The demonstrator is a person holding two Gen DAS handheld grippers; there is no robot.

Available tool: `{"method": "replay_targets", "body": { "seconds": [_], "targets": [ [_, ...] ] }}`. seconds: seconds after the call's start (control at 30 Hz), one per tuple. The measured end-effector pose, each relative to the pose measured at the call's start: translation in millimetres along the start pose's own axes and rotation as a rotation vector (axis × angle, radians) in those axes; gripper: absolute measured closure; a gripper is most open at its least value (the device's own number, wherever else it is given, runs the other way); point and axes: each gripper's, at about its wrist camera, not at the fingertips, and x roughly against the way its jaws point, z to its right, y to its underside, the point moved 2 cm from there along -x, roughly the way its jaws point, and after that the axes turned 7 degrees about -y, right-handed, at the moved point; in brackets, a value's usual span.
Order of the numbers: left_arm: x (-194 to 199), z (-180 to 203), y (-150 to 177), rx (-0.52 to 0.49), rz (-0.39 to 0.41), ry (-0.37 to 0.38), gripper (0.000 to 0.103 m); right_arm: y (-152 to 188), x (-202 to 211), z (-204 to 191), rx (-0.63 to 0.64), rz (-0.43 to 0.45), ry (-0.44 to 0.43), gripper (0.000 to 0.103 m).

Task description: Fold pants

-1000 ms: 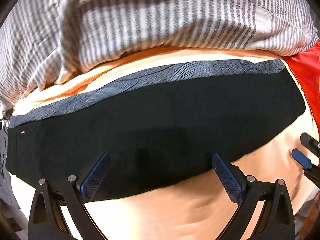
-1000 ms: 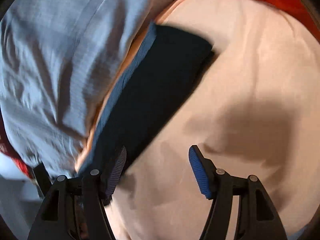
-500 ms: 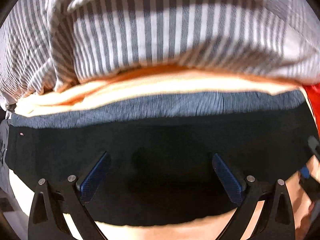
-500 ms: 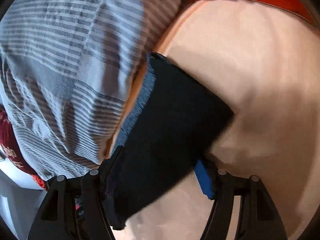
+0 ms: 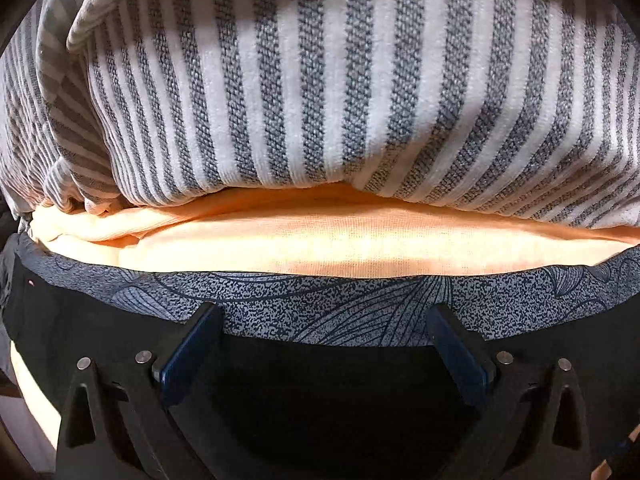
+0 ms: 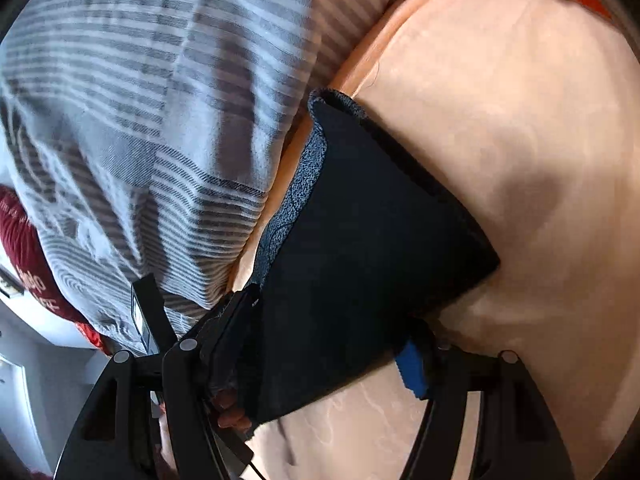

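Here the left tongs (image 5: 320,344) stand apart over the dark pants (image 5: 320,400), which lie on the peach bed sheet (image 6: 520,120). The right tongs (image 6: 320,356), also apart, straddle one end. A fold seems underway; next, both must clamp the edge.

Pants (image 5: 328,392): matt black cloth with a speckled band. Blanket (image 5: 320,80): coarse striped weave. Sheet (image 6: 520,140): smooth peach cloth.
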Motion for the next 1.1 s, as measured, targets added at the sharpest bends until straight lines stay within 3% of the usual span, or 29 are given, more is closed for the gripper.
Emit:
{"method": "replay_targets", "body": {
  "seconds": [0.13,0.3,0.4,0.5,0.6,0.77,0.9,1.1],
  "targets": [
    [28,-9,9,-0.025,0.004,0.035,0.000,-1,-7,8,-0.085,-0.036,0.021,0.084],
    [50,-19,49,-0.076,0.009,0.034,0.000,3,-1,-12,-0.055,-0.026,-0.012,0.088],
    [29,-20,68,-0.066,-0.057,0.036,0.000,7,1,-46,0.045,-0.032,-0.025,0.088],
    [30,-24,72,-0.060,-0.018,0.068,0.000,21,-3,-89,0.181,-0.050,-0.006,0.088],
    [31,-42,68,-0.061,-0.075,0.118,0.000,37,-12,-127,0.289,-0.064,0.016,0.089],
    [50,-113,63,-0.001,-0.025,0.172,0.000,69,-48,-186,0.467,-0.097,0.110,0.088],
    [59,-178,71,0.028,-0.009,0.136,0.000,107,-92,-218,0.583,-0.138,0.205,0.088],
    [39,-277,88,0.120,-0.044,0.087,0.000,183,-191,-232,0.792,-0.241,0.433,0.088]
  ]
}}
